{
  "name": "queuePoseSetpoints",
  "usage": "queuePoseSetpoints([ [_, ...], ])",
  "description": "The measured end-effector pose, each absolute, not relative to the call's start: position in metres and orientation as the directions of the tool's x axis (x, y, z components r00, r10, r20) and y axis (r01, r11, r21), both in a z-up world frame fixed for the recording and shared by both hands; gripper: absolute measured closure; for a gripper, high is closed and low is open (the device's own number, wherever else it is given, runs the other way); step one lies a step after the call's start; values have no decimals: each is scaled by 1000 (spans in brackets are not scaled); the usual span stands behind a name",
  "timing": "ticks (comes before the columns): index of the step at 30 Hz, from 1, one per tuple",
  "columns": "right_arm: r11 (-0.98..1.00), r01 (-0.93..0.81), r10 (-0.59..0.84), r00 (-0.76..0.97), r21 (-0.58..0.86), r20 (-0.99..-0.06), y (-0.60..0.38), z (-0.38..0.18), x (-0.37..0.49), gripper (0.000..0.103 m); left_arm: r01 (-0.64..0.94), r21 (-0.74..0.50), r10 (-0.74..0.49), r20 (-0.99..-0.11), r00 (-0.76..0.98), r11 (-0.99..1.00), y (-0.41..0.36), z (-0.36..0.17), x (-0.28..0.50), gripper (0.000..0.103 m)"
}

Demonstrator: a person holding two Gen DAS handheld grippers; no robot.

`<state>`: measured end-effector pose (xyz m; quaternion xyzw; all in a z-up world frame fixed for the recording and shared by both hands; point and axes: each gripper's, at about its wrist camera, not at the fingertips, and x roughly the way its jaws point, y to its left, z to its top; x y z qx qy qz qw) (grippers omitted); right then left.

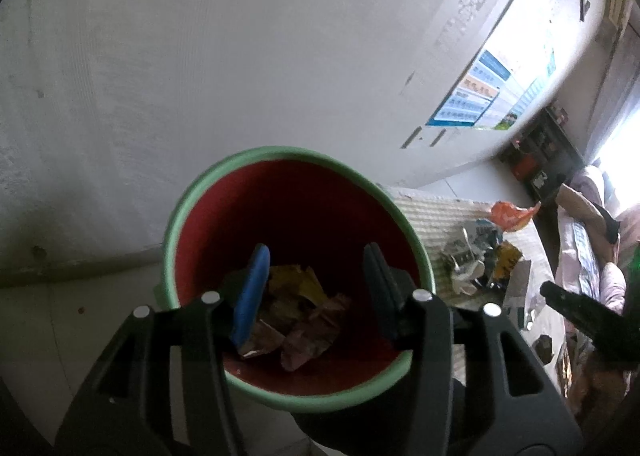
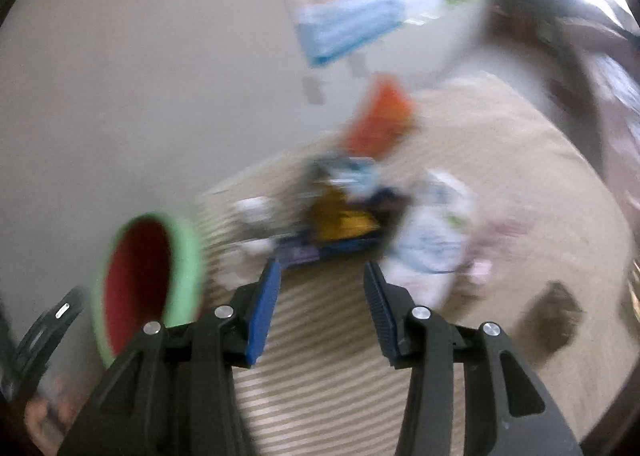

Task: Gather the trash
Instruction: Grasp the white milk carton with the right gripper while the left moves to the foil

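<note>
A bin with a green rim and a red inside stands on the floor by the wall. My left gripper hangs over its mouth, open, with nothing between the fingers. Crumpled wrappers lie at the bottom of the bin. In the blurred right wrist view, my right gripper is open and empty above a striped mat. Ahead of it lies a trash pile with an orange wrapper and a white bag. The bin is to its left.
The white wall carries a poster. In the left wrist view the trash pile on the mat lies right of the bin. A dark small object sits on the mat. Bedding and a dark shelf are at the far right.
</note>
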<state>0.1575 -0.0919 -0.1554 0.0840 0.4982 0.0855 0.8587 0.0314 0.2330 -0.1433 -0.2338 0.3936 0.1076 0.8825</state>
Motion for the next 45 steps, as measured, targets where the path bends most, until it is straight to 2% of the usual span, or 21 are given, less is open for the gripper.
queuePoseSetpoints([
  [2, 962, 26, 229, 463, 272, -856, -116, -172, 171, 52, -362, -326, -2, -746, 666, 873, 227, -143, 32, 53],
  [8, 934, 143, 249, 395, 327, -884, -144, -207, 203, 51, -331, -314, -24, -756, 654, 890, 213, -145, 36, 52],
  [10, 939, 149, 228, 402, 309, -887, -147, -207, 211, 48, -327, -308, -26, -761, 648, 894, 209, -147, 36, 52],
  [14, 952, 158, 185, 383, 262, -905, -150, -211, 224, 36, -315, -303, -34, -767, 641, 900, 202, -149, 38, 52],
  [16, 954, 171, 170, 367, 246, -915, -152, -214, 226, 36, -305, -298, -37, -768, 639, 905, 197, -148, 39, 52],
  [21, 949, 182, 185, 342, 259, -921, -154, -232, 230, 40, -269, -286, -53, -769, 637, 920, 184, -146, 44, 52],
  [22, 952, 173, 180, 344, 251, -922, -152, -230, 228, 54, -262, -286, -58, -769, 636, 922, 181, -146, 46, 52],
  [23, 954, 158, 188, 343, 254, -920, -151, -230, 226, 61, -257, -288, -63, -769, 636, 923, 179, -145, 47, 52],
  [26, 936, 140, 253, 370, 323, -894, -158, -223, 209, 66, -215, -297, -96, -763, 639, 930, 164, -142, 58, 52],
  [30, 927, 81, 309, 390, 367, -867, -166, -211, 171, 66, -116, -300, -158, -749, 644, 947, 129, -136, 81, 52],
  [35, 932, 11, 329, 391, 362, -859, -167, -210, 113, 66, -69, -301, -202, -776, 597, 951, 96, -148, 123, 52],
  [41, 923, 12, 349, 395, 385, -850, -176, -214, 73, 66, -76, -232, -146, -802, 579, 970, 77, -158, 173, 53],
  [45, 910, 26, 368, 410, 414, -835, -186, -212, 67, 65, -118, -186, -101, -855, 509, 975, 69, -178, 198, 53],
])
